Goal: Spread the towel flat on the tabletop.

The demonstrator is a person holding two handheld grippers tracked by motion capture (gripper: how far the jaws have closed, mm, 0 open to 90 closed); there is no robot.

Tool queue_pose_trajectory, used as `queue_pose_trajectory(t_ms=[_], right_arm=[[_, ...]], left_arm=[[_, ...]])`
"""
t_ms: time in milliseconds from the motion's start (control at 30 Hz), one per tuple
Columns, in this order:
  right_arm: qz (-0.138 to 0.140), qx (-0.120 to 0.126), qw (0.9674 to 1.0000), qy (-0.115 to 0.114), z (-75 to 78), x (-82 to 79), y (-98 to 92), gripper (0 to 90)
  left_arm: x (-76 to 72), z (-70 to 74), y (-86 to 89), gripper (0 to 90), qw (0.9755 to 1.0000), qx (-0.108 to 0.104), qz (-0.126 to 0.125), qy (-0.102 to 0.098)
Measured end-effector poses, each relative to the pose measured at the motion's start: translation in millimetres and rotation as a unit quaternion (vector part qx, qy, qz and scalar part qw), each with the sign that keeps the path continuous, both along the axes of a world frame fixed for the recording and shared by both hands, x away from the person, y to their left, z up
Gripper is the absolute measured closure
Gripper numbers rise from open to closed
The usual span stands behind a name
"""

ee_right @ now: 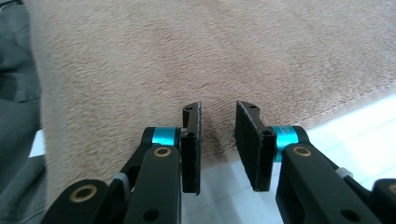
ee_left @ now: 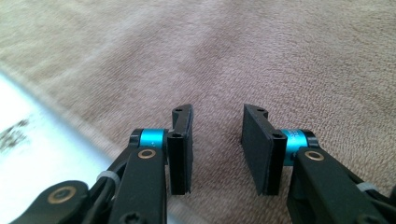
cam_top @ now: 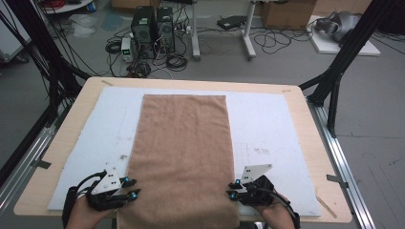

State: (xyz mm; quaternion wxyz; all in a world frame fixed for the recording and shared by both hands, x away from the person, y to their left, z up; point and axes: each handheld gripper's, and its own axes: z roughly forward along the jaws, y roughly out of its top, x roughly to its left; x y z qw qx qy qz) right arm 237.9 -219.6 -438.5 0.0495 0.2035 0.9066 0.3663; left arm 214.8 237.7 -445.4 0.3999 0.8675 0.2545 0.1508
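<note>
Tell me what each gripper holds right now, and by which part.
Nothing is held. The left gripper and right gripper both stand open at the side edges of the brown towel, near its front end, with only air between the pads.

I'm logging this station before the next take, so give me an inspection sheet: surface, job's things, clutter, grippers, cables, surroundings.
Surface: wooden table under a white sheet with a few dark smudges.
Job's things: brown towel spread flat, its near end hanging over the table's near edge.
Clutter: nothing seen on the sheet besides the towel.
Grippers: left gripper at the towel's left edge, right gripper at its right edge; both sets of jaws stand apart, nothing pinched between them.
Cables: one trails from each gripper; a tangle on the floor beyond the table.
Surroundings: computer towers, cardboard box, black frame struts.
</note>
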Motion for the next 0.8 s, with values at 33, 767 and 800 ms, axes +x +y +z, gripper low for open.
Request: queue_pose_trajectory(t_ms=[33,767,800], right_arm=[[0.005,-0.002,1.0000,0.003,0.5,-1.9,0.3,72.2],[0.039,0.017,0.9991,0.006,-3.0,-10.4,12.7,85.6],[0.040,0.016,0.9990,0.009,-2.5,-11.2,13.6,86.6]], left_arm=[[-0.4,-0.2,1.8,63.9,1.0000,-0.001,0.002,0.001],[-1.0,-1.8,-1.5,81.7,0.9999,-0.006,-0.012,-0.003],[-1.0,-1.2,-1.5,83.6,0.9999,-0.003,-0.013,-0.005]])
